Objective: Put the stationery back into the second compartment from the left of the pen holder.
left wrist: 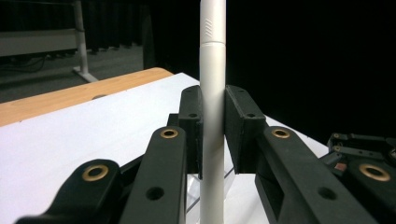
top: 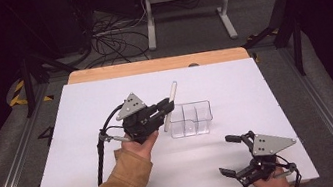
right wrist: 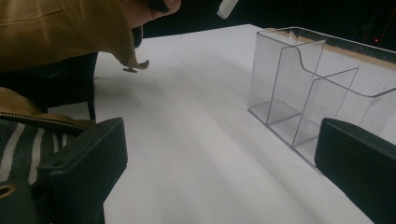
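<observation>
Left gripper [top: 167,107], frame centre: jaws clamped on white pen [top: 170,104], tilted beside clear divided organizer [top: 191,118]. Right gripper [top: 232,155], lower right: jaws wide apart, holding nothing, above white table [top: 87,151].

We see a bench [top: 104,98] whose top is covered by a white sheet, with a strip of bare wood [top: 150,66] showing along the far edge. On the white surface stands a clear plastic organizer [top: 190,119], somewhat right of the middle, its inner walls splitting it into several compartments. In the right gripper view we find that organizer [right wrist: 299,93] resting flat on the white sheet.
</observation>
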The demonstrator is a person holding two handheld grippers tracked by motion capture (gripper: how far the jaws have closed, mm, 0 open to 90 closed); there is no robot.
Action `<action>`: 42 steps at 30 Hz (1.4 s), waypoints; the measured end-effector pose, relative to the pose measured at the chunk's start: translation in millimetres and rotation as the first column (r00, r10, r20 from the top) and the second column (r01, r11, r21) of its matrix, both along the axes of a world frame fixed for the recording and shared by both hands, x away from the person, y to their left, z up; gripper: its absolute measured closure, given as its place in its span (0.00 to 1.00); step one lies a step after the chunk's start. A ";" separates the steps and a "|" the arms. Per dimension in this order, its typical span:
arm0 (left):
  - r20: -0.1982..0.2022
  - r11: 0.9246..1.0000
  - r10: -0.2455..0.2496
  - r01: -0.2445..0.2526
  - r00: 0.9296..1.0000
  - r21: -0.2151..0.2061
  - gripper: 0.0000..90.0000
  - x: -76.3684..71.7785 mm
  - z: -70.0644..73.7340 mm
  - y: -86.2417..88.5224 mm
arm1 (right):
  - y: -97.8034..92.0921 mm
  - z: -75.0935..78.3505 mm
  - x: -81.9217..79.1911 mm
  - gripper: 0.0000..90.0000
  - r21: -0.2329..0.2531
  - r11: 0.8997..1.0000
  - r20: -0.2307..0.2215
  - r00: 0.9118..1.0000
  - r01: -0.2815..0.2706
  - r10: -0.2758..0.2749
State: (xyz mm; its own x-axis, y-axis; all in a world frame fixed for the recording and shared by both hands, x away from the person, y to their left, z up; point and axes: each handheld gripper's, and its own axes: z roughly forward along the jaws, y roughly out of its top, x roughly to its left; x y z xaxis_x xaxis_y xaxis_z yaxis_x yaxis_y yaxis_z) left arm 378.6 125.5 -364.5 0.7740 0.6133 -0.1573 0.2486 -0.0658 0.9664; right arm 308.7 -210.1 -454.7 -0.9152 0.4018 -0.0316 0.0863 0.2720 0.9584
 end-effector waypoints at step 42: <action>0.045 0.997 -0.079 0.080 0.996 -0.021 0.87 45.6 -13.8 -55.7 | -0.7 -0.9 -1.3 0.03 0.001 1.000 0.003 1.000 -0.008 0.008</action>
